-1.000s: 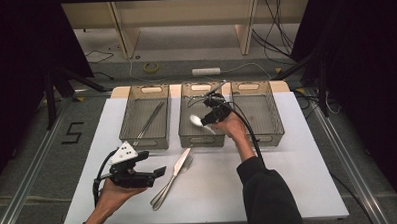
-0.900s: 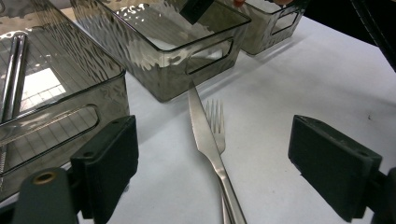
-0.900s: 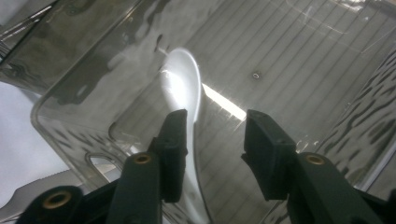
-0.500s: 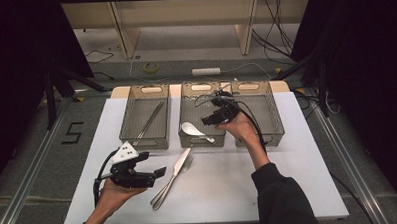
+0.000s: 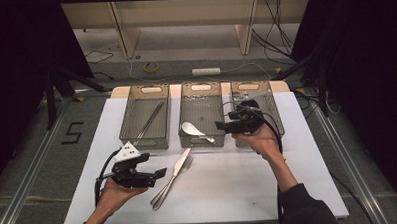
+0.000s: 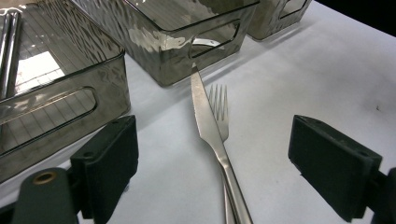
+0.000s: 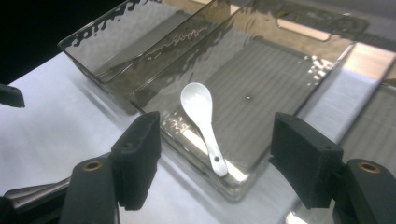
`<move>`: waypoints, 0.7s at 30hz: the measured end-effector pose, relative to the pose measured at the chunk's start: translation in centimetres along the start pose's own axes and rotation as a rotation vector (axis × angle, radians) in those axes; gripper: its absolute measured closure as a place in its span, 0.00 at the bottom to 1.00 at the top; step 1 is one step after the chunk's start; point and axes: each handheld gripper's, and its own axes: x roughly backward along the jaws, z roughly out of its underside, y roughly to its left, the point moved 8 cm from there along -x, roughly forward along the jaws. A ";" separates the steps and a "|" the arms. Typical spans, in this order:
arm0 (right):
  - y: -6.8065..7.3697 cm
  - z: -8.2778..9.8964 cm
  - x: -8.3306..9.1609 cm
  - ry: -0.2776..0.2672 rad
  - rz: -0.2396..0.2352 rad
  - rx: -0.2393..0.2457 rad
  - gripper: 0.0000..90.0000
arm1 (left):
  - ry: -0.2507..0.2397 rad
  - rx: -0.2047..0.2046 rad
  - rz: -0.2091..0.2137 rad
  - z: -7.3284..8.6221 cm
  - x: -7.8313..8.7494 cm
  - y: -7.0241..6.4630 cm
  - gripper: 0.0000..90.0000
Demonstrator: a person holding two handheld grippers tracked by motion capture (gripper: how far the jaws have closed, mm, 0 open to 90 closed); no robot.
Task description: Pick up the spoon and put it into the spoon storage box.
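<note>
The left black two-jaw tongs (image 5: 161, 172) are gaping wide, lying level in the left hand (image 5: 114, 192); the right black tongs (image 5: 220, 125), jaws just opening, are holding nothing.

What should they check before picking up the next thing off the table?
1. White spoon lying inside the middle bin: ok.
2. Right gripper free of the spoon, jaws just opened, nothing between them: ok.
3. Left gripper open and empty: ok.
4. Knife and fork in front of the left gripper: ok.
5. Knife and fork apart for a clean grab: not ok, the knife lies across the fork.
6. Right bin empty: cannot tell, the hand covers part.
</note>
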 end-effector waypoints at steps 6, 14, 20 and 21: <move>0.4 1.4 2.2 -0.061 -0.011 -0.004 0.37 | 0.007 0.003 -0.002 0.1 -0.1 0.0 0.17; 1.2 3.3 4.0 -0.129 -0.044 -0.021 0.34 | 0.012 0.009 -0.006 0.1 -0.2 0.1 0.17; 1.6 5.1 4.8 -0.164 -0.066 -0.032 0.33 | 0.031 0.008 -0.006 0.3 -0.3 0.1 0.17; 1.6 5.4 4.9 -0.166 -0.066 -0.032 0.33 | 0.035 0.005 -0.008 0.3 -0.3 0.1 0.17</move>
